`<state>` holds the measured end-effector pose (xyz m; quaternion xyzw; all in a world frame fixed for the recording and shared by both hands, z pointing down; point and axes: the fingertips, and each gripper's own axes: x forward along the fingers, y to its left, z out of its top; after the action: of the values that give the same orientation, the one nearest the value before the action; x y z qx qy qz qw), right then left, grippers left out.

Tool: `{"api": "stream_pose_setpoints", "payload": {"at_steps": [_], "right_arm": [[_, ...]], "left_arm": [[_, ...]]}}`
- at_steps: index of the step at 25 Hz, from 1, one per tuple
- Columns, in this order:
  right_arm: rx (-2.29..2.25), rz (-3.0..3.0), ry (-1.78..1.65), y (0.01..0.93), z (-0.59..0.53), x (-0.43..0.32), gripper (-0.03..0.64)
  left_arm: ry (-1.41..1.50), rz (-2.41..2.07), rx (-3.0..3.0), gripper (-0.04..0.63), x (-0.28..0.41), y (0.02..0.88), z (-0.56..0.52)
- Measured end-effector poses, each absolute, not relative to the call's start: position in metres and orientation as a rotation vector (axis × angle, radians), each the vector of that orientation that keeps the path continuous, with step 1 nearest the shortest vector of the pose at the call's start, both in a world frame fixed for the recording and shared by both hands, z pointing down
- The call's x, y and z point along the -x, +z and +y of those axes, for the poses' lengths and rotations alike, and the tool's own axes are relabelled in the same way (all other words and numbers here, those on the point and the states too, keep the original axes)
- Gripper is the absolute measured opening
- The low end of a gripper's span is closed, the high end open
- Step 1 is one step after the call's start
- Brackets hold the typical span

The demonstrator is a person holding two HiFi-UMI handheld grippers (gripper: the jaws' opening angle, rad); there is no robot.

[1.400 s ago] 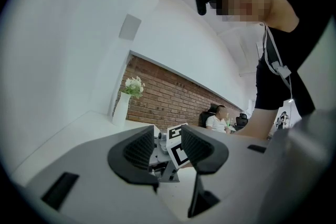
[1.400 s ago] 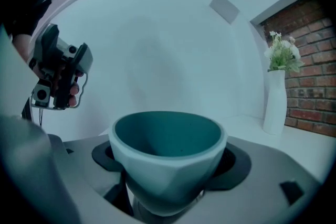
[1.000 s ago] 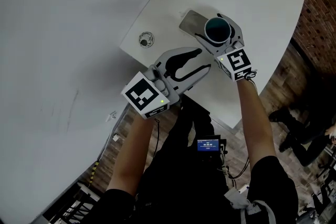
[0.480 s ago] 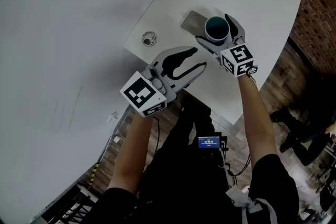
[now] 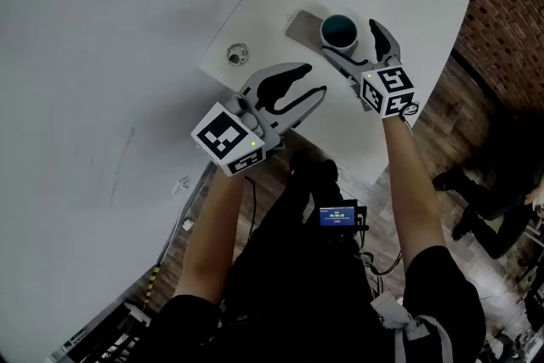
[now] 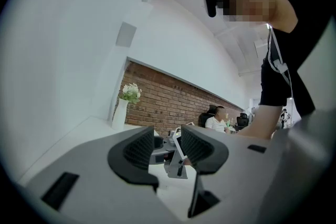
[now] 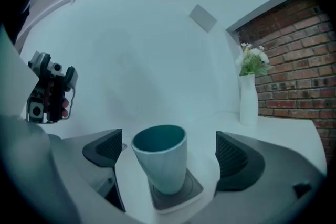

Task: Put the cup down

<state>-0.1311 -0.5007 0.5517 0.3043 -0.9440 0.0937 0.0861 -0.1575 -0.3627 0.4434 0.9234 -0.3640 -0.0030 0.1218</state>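
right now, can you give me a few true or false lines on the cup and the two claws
1. The cup stands upright on a grey coaster. True.
2. The right claw pinches the cup. False: its jaws stand wide apart, clear of the cup on both sides.
3. The left claw has nothing between its jaws. True.
4. The vase lies tipped over on the table. False: it stands upright, with flowers in it.
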Motion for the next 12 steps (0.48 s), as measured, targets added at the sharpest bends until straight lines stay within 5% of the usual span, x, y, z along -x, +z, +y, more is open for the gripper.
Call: {"api": "stream_pose_setpoints", "payload": {"at_steps": [6, 12], "right_arm": [[-0.944, -2.801, 0.358, 0.542, -0.484, 0.107, 0.552], [-0.934, -2.814, 0.362, 0.527, -0.464, 0.096, 0.468]], "left_arm": [[-0.006, -1.06, -2.696, 0.166, 0.149, 0.439, -0.354], [-0.003, -1.048, -2.705, 0.166, 0.137, 0.436, -0.345]]}}
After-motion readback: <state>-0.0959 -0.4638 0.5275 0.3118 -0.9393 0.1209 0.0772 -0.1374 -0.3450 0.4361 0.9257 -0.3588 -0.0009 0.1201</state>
